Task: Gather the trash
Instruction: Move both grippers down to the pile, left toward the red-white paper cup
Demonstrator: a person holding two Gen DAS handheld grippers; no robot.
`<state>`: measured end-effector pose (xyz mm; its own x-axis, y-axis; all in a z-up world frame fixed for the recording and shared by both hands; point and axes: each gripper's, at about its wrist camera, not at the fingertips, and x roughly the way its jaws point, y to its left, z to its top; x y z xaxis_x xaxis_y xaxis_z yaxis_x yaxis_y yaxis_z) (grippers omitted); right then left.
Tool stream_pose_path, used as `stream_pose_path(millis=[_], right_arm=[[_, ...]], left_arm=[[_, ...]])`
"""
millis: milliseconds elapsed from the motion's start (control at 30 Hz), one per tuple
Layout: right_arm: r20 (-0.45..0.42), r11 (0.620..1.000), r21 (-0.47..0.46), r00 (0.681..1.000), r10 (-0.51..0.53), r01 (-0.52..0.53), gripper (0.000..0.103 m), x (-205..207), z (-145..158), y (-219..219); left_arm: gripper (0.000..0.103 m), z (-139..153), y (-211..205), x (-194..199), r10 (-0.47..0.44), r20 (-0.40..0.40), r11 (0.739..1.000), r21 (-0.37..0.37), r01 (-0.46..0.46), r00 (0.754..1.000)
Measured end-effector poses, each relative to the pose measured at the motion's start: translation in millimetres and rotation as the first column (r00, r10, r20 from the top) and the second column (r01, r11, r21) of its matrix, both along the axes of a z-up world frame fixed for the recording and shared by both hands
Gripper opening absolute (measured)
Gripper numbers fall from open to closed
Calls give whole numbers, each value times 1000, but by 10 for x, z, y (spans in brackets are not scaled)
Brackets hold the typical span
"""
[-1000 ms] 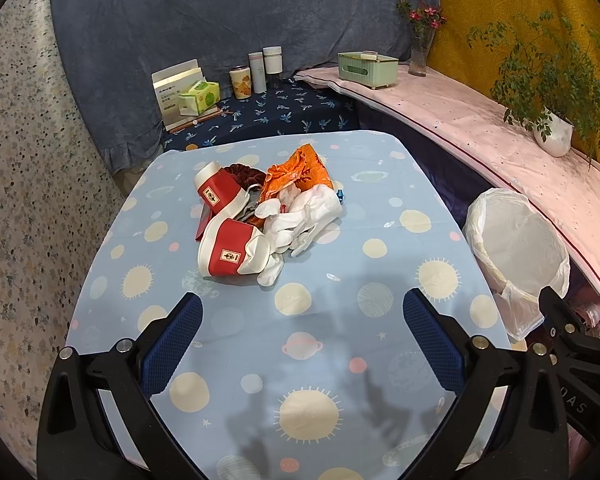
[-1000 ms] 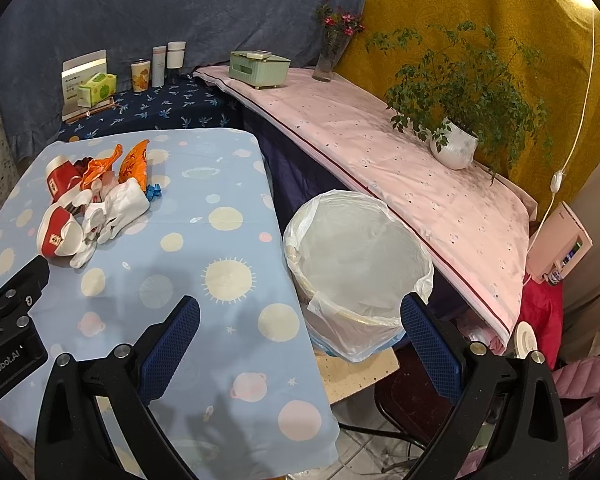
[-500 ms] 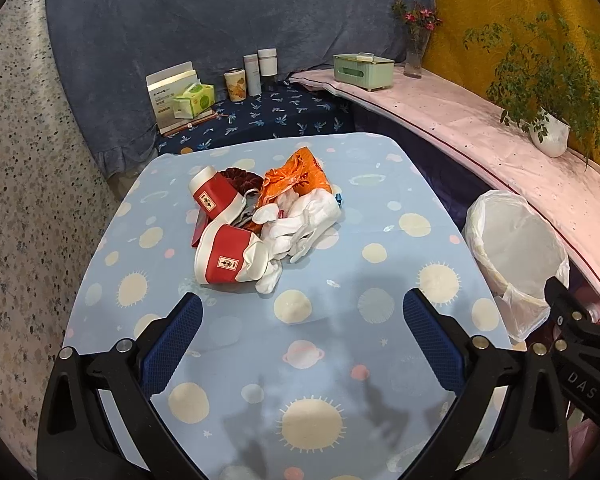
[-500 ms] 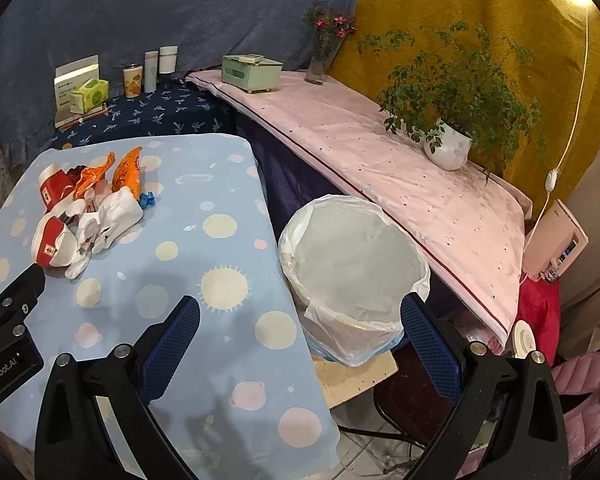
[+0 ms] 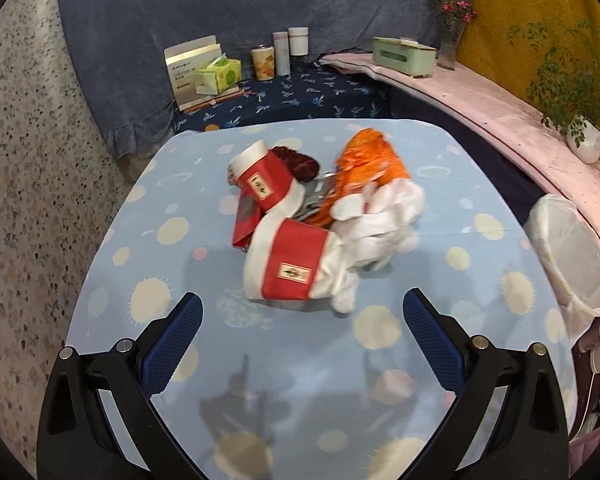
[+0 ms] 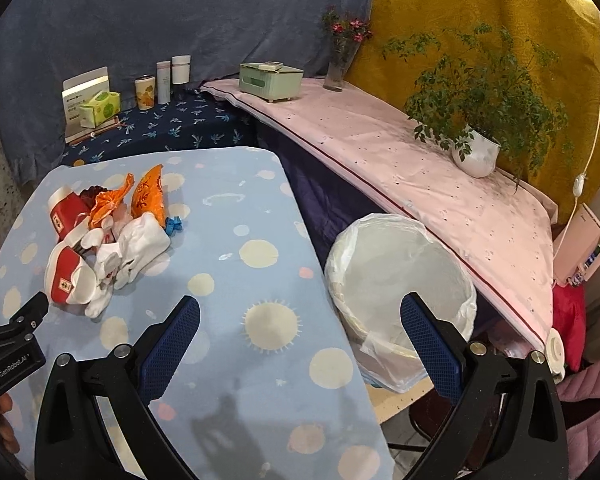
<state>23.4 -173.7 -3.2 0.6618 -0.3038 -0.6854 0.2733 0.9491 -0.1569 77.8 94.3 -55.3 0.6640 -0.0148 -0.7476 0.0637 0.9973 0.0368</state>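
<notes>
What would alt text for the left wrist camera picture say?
An open left gripper hovers over a trash pile of red-and-white cups, white tissue and an orange wrapper on a blue spotted tablecloth. A white-lined bin stands at the right.

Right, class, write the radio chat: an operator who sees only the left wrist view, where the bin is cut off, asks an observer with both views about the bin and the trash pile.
Operator: My view cuts off the bin. Anything in it?
Observer: The right wrist view shows its whole opening; the white liner looks empty.
Operator: Is anything hidden behind the white glove?
Observer: Yes, a small blue scrap lies right beside the orange wrapper, on the bin side of the pile.
</notes>
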Motion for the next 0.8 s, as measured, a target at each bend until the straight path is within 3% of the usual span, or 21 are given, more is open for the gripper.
stream_pose_path(millis=[300,567,800], right_arm=[[-6,996,27,997,83,-83,96,498,-173,437],[-43,987,66,988,147,-144,96,842,-368,702],[-67,980,104,982,175,-168,95,1002,-490,802]], left_arm=[[96,-409,312,330,-107,-16,993,-55,106,994],[96,-692,339,613,-125,-60,984,-138,116,990],[95,-859,253,770,-152,-83,982,-130,140,985]])
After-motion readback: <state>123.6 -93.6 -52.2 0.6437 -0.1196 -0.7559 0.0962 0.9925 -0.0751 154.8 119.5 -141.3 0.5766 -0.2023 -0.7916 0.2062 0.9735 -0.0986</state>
